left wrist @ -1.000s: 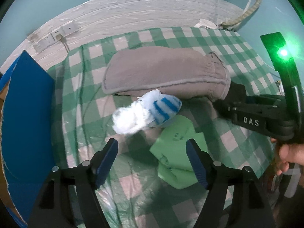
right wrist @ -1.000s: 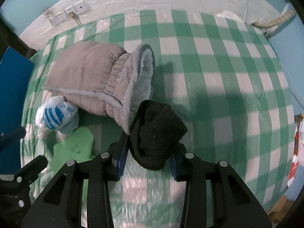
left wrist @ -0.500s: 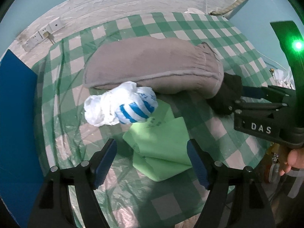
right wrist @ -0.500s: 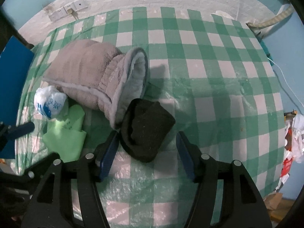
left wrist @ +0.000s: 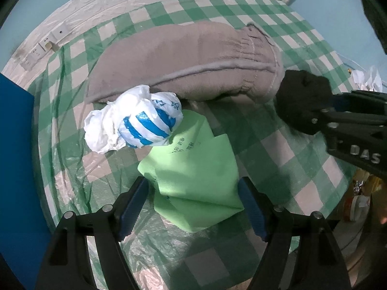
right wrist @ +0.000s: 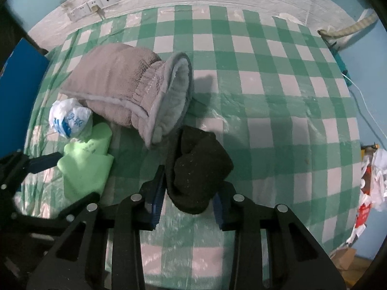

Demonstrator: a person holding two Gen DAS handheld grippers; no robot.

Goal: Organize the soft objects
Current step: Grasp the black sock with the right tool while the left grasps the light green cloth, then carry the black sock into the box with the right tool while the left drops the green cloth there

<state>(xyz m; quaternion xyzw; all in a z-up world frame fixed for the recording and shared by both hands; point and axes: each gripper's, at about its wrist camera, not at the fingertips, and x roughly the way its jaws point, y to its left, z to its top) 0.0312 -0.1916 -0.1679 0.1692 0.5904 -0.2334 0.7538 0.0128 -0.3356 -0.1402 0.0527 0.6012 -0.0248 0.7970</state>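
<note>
Dim, bluish-green indoor light in both fisheye views, with heavy barrel distortion and dark corners.

The checked tablecloth (right wrist: 266,91) bows strongly toward the rim, where detail smears. Light seems to fall from above and slightly left, since the grey pouch (right wrist: 135,89) throws a soft shadow to its right. The plastic cover shows faint glare. The black sock (right wrist: 196,169) is nearly featureless in the gloom, and the clutter at the far right edge is blurred.
</note>
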